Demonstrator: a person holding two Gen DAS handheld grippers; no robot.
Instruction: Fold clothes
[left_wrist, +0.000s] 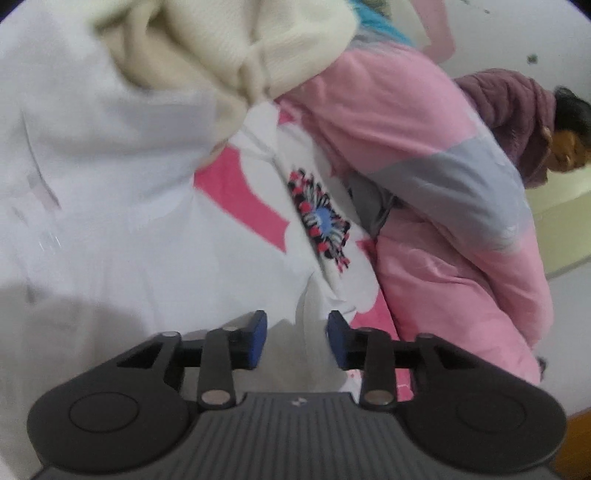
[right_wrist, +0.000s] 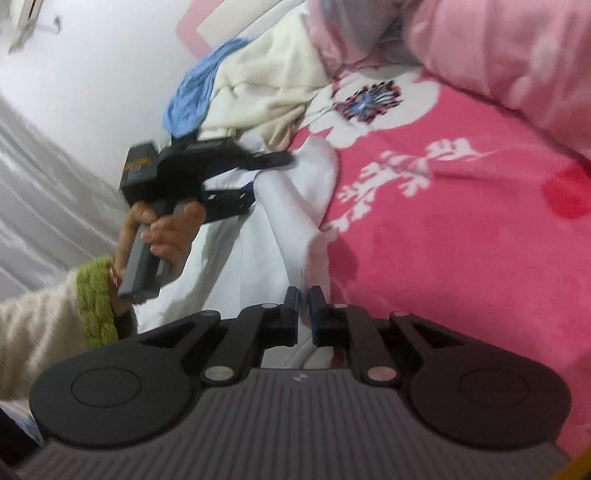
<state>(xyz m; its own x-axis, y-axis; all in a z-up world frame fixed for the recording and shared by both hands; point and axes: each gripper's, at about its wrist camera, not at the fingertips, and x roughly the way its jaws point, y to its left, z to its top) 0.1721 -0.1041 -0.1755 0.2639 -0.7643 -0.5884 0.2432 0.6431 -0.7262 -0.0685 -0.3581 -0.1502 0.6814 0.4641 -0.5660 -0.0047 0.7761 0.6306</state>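
Palm-inward, left hand (right_wrist: 162, 229) grips tongs handle.

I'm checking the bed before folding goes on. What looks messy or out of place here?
The cream sweater lies bunched in a heap against a crumpled blue garment, not laid flat. The white garment is rumpled too. Nothing looks damaged.

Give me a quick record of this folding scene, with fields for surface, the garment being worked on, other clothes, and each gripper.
surface: pink floral blanket
garment: white garment, spread on the blanket
other clothes: cream knit, blue cloth, both beyond the white garment
bedding: pink quilt
left gripper: open, above white fabric, nothing between pads
right gripper: shut on the white garment's edge
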